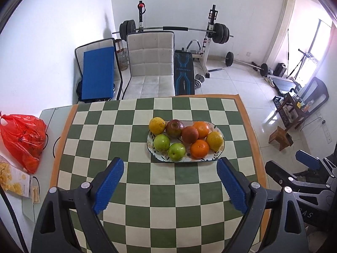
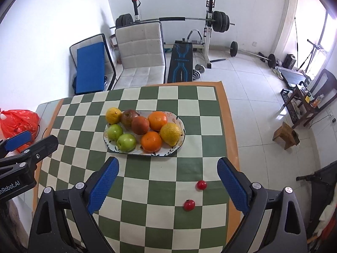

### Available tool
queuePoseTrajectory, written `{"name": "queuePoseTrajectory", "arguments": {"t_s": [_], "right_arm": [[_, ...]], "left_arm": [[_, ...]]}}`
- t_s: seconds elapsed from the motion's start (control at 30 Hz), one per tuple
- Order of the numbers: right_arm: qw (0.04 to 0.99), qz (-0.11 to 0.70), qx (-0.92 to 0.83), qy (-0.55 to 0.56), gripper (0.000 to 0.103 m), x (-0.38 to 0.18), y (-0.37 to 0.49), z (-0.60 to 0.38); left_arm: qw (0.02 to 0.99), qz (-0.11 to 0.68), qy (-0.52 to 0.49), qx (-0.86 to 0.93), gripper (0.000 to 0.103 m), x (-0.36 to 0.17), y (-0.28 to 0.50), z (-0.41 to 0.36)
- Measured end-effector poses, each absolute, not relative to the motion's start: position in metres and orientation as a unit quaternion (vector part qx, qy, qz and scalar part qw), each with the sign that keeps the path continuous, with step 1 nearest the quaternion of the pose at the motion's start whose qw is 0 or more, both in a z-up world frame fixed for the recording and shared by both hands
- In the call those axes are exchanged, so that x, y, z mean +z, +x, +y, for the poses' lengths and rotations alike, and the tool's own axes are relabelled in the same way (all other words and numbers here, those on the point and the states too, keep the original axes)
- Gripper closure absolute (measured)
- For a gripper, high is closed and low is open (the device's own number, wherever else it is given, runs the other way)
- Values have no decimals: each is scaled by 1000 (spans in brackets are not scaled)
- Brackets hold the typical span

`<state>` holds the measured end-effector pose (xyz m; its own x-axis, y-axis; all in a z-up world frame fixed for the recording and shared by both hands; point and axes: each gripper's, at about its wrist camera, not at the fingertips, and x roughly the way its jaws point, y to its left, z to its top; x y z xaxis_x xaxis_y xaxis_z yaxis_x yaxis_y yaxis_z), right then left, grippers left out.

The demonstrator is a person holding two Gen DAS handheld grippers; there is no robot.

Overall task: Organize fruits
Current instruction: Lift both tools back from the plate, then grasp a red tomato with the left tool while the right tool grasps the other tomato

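An oval patterned plate (image 1: 220,146) (image 2: 181,142) sits on the green-and-cream checkered cloth. It holds two yellow citrus fruits (image 1: 157,125) (image 2: 170,133), two dark red apples (image 1: 174,128) (image 2: 140,125), two oranges (image 1: 199,148) (image 2: 151,141) and two green apples (image 1: 177,151) (image 2: 126,142). Two small red tomatoes (image 2: 201,185) (image 2: 189,205) lie on the cloth in front of the plate, seen only in the right wrist view. My left gripper (image 1: 170,184) is open and empty, short of the plate. My right gripper (image 2: 167,186) is open and empty above the cloth, the tomatoes near its right finger.
A red plastic bag (image 1: 23,139) (image 2: 19,122) and a snack packet (image 1: 14,181) lie left of the cloth. The left gripper's body (image 2: 25,154) shows at the left of the right wrist view. Chairs (image 1: 150,63), a weight bench and a wooden stool (image 2: 285,135) stand beyond the table.
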<state>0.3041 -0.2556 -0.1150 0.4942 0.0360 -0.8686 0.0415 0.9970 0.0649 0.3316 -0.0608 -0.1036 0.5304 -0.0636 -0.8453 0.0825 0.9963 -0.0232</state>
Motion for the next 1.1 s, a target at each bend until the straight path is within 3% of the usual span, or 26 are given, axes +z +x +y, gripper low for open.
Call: {"name": "queuePoseTrajectory", "arguments": {"t_s": [0.63,1.03,1.1], "right_arm": [[881,468,10,63,7,-68,259,-255],[874,474,26,101,7,-76,261,-262],[863,487,37,127,7,-87,265,-269]], "left_arm": [[888,458,5,-45,13,-82,300,-63],[880,473,5,-43,12,-89,303,-71],[871,489,8,-37,3,-102,309,-72]]}}
